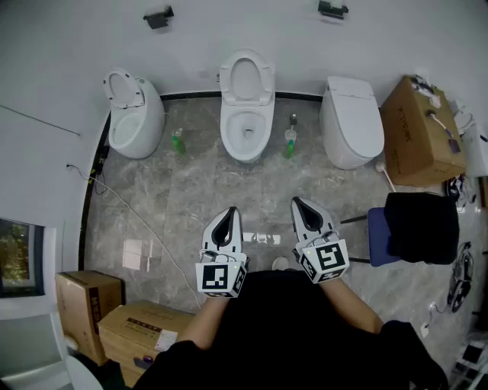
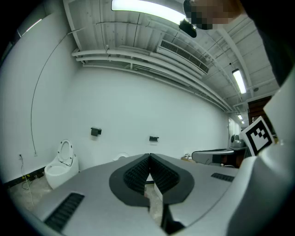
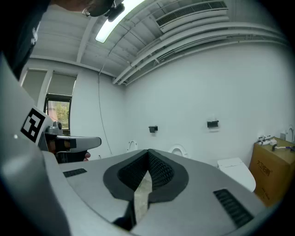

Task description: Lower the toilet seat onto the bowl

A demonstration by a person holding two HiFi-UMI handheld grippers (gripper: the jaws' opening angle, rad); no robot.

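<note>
Seat: we see the toilet seat (image 1: 246, 76) upright against the wall, upper centre of the head view, above its open bowl (image 1: 246, 126); it is not lowered.
Head view only: floor, green bottles (image 1: 178, 142) either side of that bowl, blue chair (image 1: 379, 236) with black cloth at right, cartons (image 1: 145, 331) at lower left.
Gripper views only: ceiling with lamps (image 2: 143, 5) and pipes.
Left gripper view: left toilet (image 2: 60, 165) whole at lower left, its seat up too.
Right gripper view: closed toilet (image 3: 236, 171) and a carton at lower right, neither of which we find in the left gripper view.
Counts: three toilets, two with seats up, one shut; two bottles; three cartons; two black wall holders (image 1: 158, 17).
Left gripper (image 1: 231, 211): lower centre, jaws pressed together, pinching nothing, well apart from the bowl.
Right gripper (image 1: 296, 202): just beside it, jaws likewise together, empty, touching nothing.
</note>
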